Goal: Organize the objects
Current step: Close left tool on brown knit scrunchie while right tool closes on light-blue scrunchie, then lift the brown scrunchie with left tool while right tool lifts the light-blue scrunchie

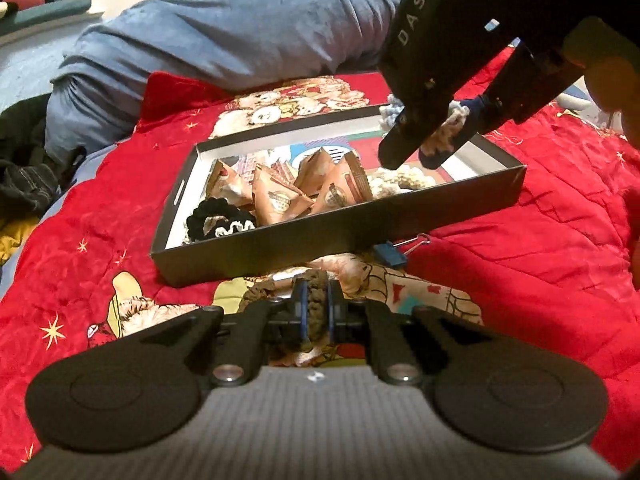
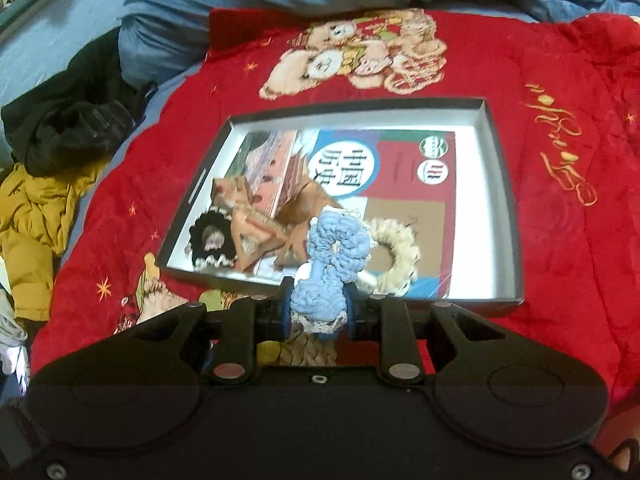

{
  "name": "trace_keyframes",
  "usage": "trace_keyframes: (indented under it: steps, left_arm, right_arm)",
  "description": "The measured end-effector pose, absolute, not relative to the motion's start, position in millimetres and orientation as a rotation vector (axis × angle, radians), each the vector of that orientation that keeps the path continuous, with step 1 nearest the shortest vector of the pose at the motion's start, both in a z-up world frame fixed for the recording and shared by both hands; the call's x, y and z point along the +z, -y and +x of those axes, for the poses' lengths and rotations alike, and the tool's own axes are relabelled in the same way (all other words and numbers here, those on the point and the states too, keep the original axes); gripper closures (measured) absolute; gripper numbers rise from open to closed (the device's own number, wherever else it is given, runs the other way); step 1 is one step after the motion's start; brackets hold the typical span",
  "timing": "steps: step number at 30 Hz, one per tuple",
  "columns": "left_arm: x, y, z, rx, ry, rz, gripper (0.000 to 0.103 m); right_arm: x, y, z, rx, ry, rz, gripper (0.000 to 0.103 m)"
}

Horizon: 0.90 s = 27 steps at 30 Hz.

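A shallow black box (image 2: 505, 184) with a white inside lies on the red blanket. In it are brown triangular packets (image 2: 272, 224), a black-and-white scrunchie (image 2: 210, 240) and a cream scrunchie (image 2: 396, 256). My right gripper (image 2: 318, 308) is shut on a light blue crocheted scrunchie (image 2: 336, 240) and hangs over the box's near edge. In the left wrist view the right gripper (image 1: 444, 140) hovers above the box's (image 1: 280, 246) far right part. My left gripper (image 1: 316, 298) is shut on a brown crocheted scrunchie (image 1: 317, 320), just in front of the box.
A blue binder clip (image 1: 390, 254) pokes out from under the box's front edge. The red blanket (image 2: 560, 240) with bear prints covers the bed. A blue quilt (image 1: 240, 32) is bunched behind the box. Dark clothes (image 2: 80, 120) and a yellow jacket (image 2: 36, 208) lie to the left.
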<state>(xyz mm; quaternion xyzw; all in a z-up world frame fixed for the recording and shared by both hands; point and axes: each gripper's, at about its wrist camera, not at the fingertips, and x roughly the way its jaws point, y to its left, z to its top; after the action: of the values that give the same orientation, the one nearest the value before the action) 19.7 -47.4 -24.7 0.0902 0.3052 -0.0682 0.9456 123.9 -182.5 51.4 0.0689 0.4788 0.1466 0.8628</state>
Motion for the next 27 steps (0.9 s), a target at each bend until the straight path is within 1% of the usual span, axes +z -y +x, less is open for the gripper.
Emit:
trace_keyframes:
  steps: [6,8,14,22,27]
  left_arm:
    - [-19.9,45.7,18.5,-0.125,-0.562,0.180,0.092]
    - [-14.8,43.9,17.1,-0.128,-0.523,0.176,0.092]
    - [1.6,40.1,9.2,-0.155,-0.398,0.159,0.092]
    - [21.4,36.0,7.4,-0.170,-0.258,0.137,0.092]
    - [42.8,33.3,16.1,-0.141,-0.200,0.095,0.092]
  right_arm:
    - [57.0,193.2,125.6,0.297,-0.968,0.155,0.080]
    - [61.1,193.7,124.9,0.285,-0.940,0.122,0.080]
    - [74.6,199.3,125.6,0.304,-0.884,0.142,0.080]
    - [82.4,204.3,127.1,0.312,-0.845,0.118,0.080]
    - [90.3,217.2,138.7,0.290,-0.832,0.221,0.080]
